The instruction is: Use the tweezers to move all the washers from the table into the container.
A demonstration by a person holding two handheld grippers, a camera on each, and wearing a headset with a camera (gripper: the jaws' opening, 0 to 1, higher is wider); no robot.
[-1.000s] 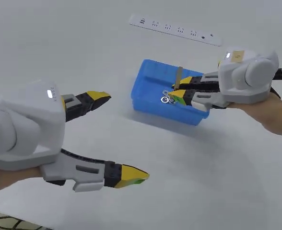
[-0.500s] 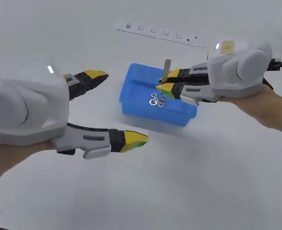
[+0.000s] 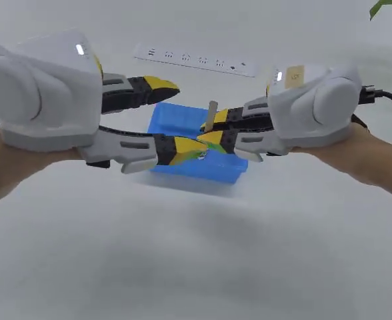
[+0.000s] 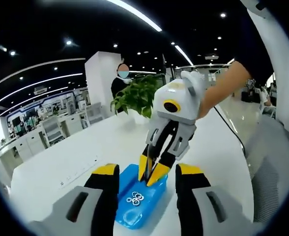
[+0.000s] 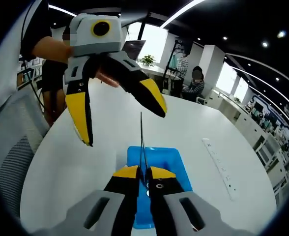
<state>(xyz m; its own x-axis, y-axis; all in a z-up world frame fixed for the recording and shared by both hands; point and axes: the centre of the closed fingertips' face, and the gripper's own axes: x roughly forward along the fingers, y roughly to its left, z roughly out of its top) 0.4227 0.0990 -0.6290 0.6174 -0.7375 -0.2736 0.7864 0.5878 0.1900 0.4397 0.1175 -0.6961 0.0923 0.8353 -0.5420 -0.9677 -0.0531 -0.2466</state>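
Nearest, over the bare white table (image 3: 183,260), the left gripper (image 3: 176,117) is held with its jaws spread wide, gripping nothing. Just beyond, almost tip to tip with it, the right gripper (image 3: 211,131) has its jaws pinched narrow on the tweezers (image 5: 141,140). They run out from between the jaws as a thin line, and where their tips end is hard to make out. In the head view a short grey stub of them rises above the jaws. Both grippers hang over the blue container (image 3: 206,168) and cover most of it there. In the left gripper view the washers (image 4: 134,198) lie bunched on its floor, too small to count. Farther back lies a strip (image 3: 193,59), and a leaf (image 3: 388,8) is cut off at the corner.
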